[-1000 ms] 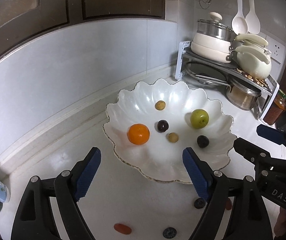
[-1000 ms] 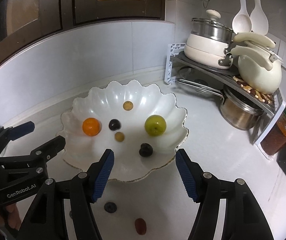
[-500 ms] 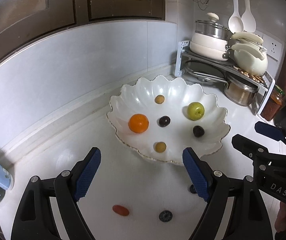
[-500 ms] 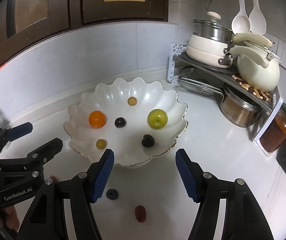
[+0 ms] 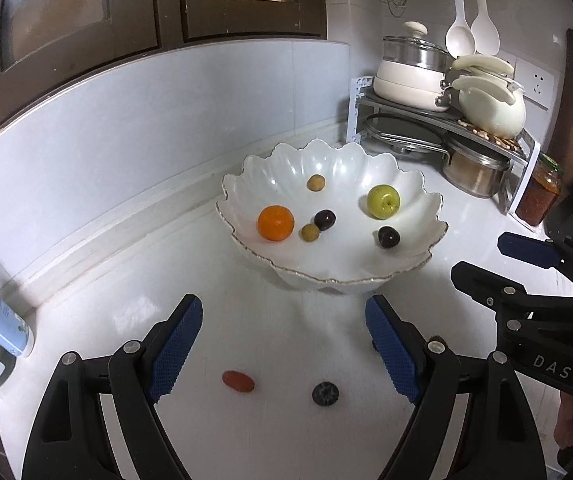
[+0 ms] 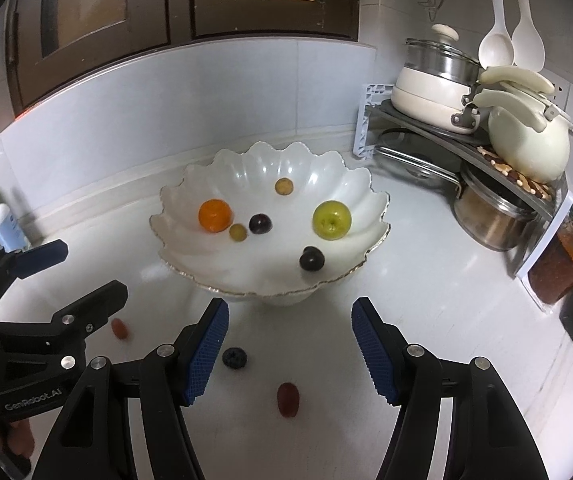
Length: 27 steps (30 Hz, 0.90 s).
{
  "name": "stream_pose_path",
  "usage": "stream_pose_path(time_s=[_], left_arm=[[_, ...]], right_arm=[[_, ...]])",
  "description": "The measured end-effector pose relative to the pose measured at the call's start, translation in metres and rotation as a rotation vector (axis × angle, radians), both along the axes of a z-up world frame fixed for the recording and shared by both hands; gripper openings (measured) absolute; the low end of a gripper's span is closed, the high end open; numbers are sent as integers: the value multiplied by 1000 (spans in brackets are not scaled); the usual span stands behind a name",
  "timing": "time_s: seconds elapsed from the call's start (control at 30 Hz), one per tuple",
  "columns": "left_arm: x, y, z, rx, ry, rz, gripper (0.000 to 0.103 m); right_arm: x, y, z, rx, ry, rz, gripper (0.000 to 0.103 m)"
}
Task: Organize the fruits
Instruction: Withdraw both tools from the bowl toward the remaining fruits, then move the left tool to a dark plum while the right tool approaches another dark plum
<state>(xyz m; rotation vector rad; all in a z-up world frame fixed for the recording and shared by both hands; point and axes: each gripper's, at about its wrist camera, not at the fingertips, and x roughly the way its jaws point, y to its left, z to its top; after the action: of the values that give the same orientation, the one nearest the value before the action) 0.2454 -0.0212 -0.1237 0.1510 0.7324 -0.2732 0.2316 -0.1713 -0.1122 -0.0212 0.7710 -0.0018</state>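
A white scalloped bowl (image 5: 326,256) (image 6: 270,276) stands on the white counter. It holds an orange (image 5: 275,223) (image 6: 215,215), a green apple (image 5: 383,201) (image 6: 331,220), two dark plums (image 5: 324,220) (image 5: 389,237) and two small yellowish fruits (image 5: 315,182) (image 5: 310,233). In front of the bowl a red oval fruit (image 5: 238,381) and a dark blueberry (image 5: 325,393) (image 6: 234,358) lie loose; another red fruit (image 6: 288,399) lies below my right gripper. My left gripper (image 5: 284,340) (image 6: 78,276) hangs open and empty above the counter. So does my right gripper (image 6: 290,344) (image 5: 498,260).
A metal rack (image 6: 438,128) with cream pots, a kettle and a steel pot fills the back right corner. A jar of orange preserve (image 6: 562,260) stands beside it. Bottles (image 6: 0,224) stand at the far left by the tiled wall. White spoons hang above the rack.
Both grippers have drawn back from the bowl, so more counter and loose fruit show. One small yellowish fruit in the bowl has rolled left to beside the orange.
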Motion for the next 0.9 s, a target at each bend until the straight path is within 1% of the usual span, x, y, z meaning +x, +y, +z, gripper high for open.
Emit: stream_pose_path(time_s=[0.23, 0.8, 0.9], left_arm=[[-14, 0, -7, 7, 12, 5, 84], [-38, -7, -20, 14, 28, 23, 83], [-42, -8, -24, 14, 36, 25, 81]], right_arm=[[-10, 3, -5, -5, 7, 39, 65], [-24, 0, -11, 5, 11, 84, 65], [-24, 1, -13, 2, 13, 100, 65]])
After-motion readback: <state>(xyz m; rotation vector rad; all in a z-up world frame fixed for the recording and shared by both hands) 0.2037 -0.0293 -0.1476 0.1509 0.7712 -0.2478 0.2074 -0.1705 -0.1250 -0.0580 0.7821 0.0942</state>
